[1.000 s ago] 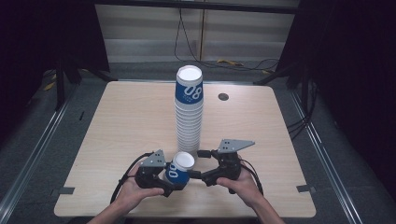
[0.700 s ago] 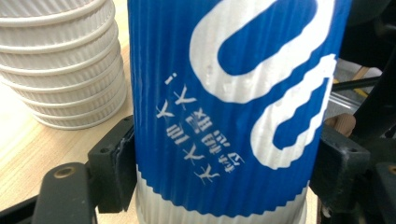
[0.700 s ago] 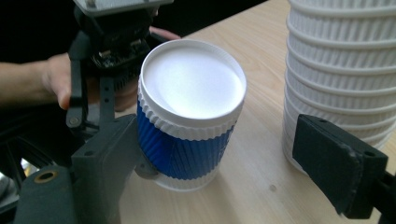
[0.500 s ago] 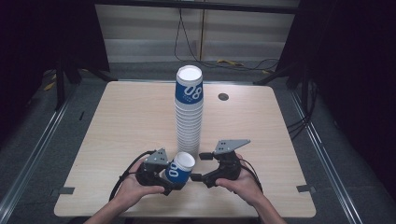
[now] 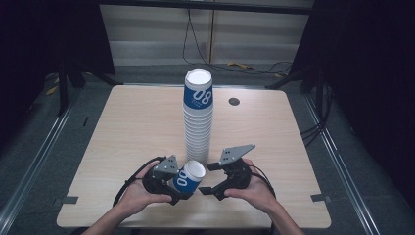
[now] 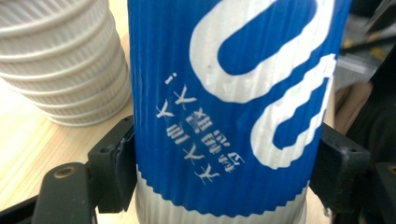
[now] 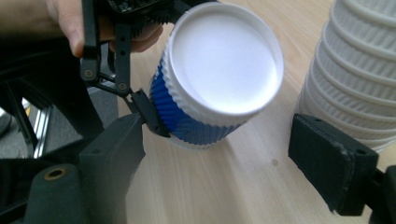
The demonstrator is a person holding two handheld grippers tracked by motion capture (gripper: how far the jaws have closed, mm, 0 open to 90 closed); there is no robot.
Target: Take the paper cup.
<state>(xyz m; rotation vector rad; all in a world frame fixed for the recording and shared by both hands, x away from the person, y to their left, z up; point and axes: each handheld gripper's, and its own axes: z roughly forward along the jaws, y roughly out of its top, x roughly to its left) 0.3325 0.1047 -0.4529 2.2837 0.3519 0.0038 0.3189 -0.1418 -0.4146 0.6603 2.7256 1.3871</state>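
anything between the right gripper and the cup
Nothing: in the right gripper view, bare table lies between the open right gripper and the cup.

cup [image 5: 188, 177] between both tongs | cup stack [image 5: 197, 117] behind | on table [image 5: 122, 127]

This looks like a lab or recording studio rather than a home. A bare pale wooden surface [image 5: 122, 127] stands at the centre of the frame, black curtains [image 5: 372, 73] hang along both edges, cables [image 5: 195, 44] trail down the grey wall at the top, and metal floor rails [image 5: 29, 166] run along the left and right sides.
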